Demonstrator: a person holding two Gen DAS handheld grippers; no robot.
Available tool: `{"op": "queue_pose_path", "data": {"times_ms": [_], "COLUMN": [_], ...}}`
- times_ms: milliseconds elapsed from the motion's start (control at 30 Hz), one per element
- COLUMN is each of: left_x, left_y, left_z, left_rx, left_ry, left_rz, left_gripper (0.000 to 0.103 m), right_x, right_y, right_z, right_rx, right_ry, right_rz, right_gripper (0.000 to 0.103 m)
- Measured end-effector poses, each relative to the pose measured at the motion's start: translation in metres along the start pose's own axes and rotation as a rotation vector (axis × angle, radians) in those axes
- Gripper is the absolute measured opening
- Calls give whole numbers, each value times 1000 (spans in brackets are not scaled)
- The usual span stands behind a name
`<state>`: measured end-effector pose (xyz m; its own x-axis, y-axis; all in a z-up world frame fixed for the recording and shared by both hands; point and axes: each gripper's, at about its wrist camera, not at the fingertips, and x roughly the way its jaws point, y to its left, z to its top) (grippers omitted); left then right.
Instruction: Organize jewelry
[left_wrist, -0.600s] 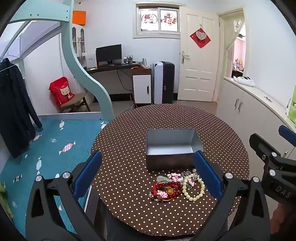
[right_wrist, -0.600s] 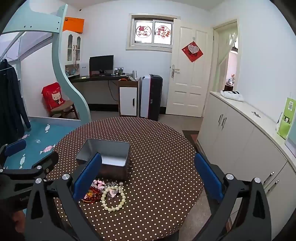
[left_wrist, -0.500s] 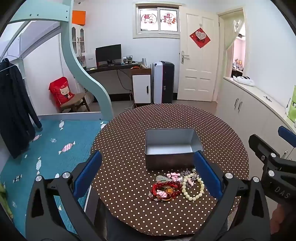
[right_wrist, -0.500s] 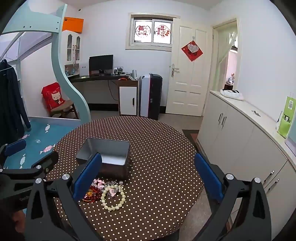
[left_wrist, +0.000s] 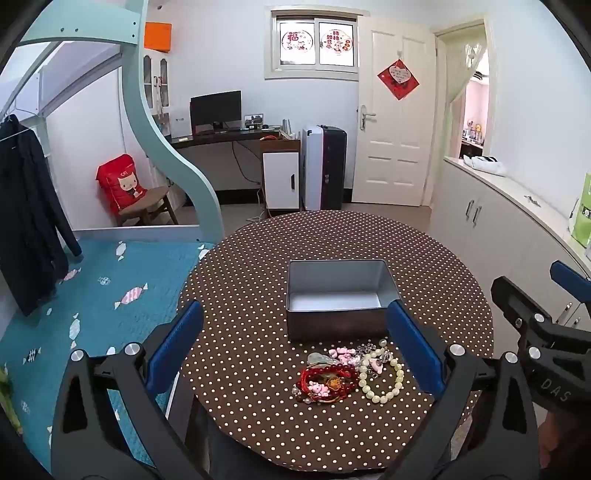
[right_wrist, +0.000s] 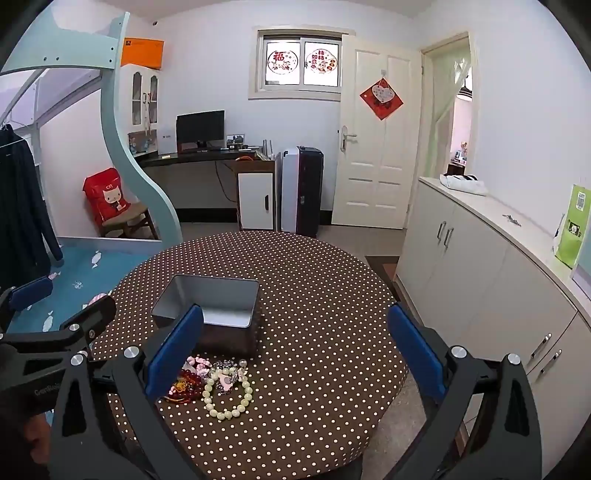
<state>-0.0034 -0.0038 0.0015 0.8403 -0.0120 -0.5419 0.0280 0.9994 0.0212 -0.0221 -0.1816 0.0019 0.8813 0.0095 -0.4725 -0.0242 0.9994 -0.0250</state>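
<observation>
Nothing sorted yet, I judge. Metal tin (left_wrist: 334, 299) sits empty on the table (left_wrist: 258, 266); jewelry pile (left_wrist: 349, 374) lies just in front of it. My left tool (left_wrist: 295, 345) and right tool (right_wrist: 295, 345) both gape wide, holding nothing.

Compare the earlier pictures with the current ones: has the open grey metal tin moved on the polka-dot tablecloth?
No. The open grey metal tin sits at the same spot on the brown polka-dot tablecloth, just behind the jewellery pile.

My left gripper (left_wrist: 295, 339) and right gripper (right_wrist: 295, 339) both tilt downward, jaws spread wide, gripping nothing.
</observation>
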Motion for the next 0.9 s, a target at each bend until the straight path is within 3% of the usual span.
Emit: {"op": "queue_pose_path", "data": {"times_ms": [900], "left_x": [-3], "left_y": [2], "left_z": [-4], "left_rx": [-8], "left_ry": [-5], "left_rz": [0], "left_gripper": [98], "right_x": [-1], "right_y": [-2], "right_z": [-4], "right_rx": [6], "right_ry": [0], "right_rz": [14], "right_gripper": [96]}}
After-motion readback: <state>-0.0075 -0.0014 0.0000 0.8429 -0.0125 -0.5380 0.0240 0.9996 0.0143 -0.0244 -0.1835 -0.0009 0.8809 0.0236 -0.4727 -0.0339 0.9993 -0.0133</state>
